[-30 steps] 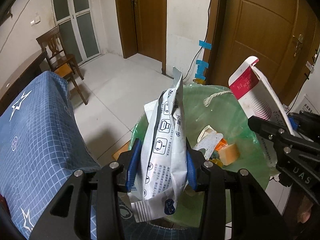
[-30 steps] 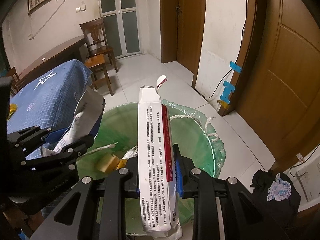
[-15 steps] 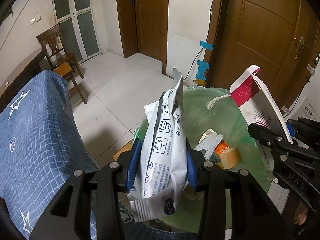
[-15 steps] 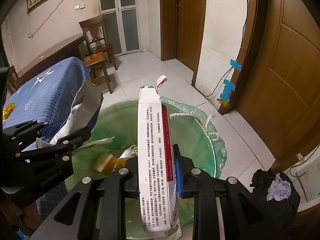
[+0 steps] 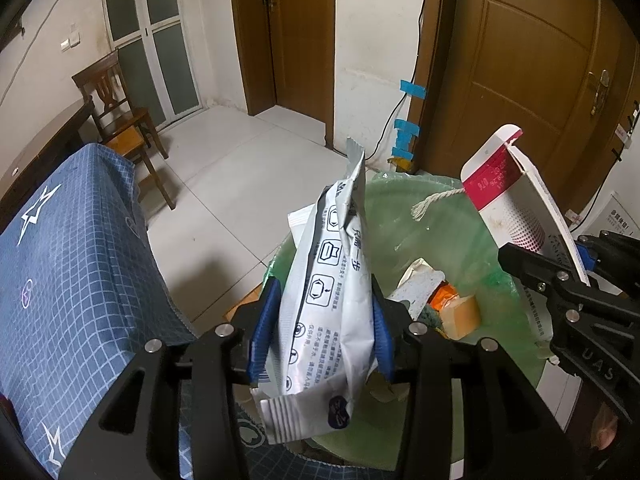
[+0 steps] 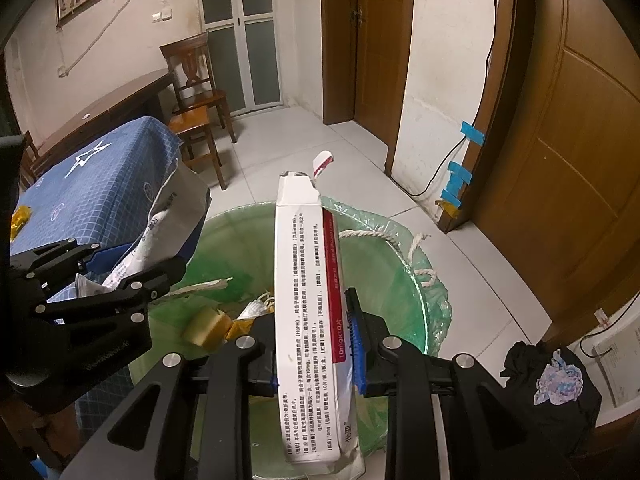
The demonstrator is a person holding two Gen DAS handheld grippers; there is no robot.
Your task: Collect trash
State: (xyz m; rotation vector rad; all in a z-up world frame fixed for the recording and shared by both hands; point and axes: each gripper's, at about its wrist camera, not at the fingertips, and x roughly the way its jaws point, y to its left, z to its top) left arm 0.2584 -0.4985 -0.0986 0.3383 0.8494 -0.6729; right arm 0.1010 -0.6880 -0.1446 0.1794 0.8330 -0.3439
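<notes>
My left gripper (image 5: 320, 332) is shut on a silver printed foil pouch (image 5: 332, 296) and holds it upright over the near rim of a bin lined with a green bag (image 5: 444, 216). My right gripper (image 6: 316, 340) is shut on a flat white and red medicine box (image 6: 308, 292), upright above the same bin (image 6: 384, 280). The box also shows at the right of the left wrist view (image 5: 516, 204), and the pouch at the left of the right wrist view (image 6: 168, 220). Paper scraps and an orange-yellow lump (image 5: 460, 316) lie in the bin.
A table with a blue checked star cloth (image 5: 68, 280) stands left of the bin. A wooden chair (image 5: 120, 120) is behind it. Brown doors (image 5: 532, 80) and a wall with a taped cable are beyond. A dark bundle (image 6: 548, 380) lies on the floor at right.
Both grippers, still holding their items, have shifted slightly over the bin; the bin's inside sits a bit further under them. Grips are unchanged.
</notes>
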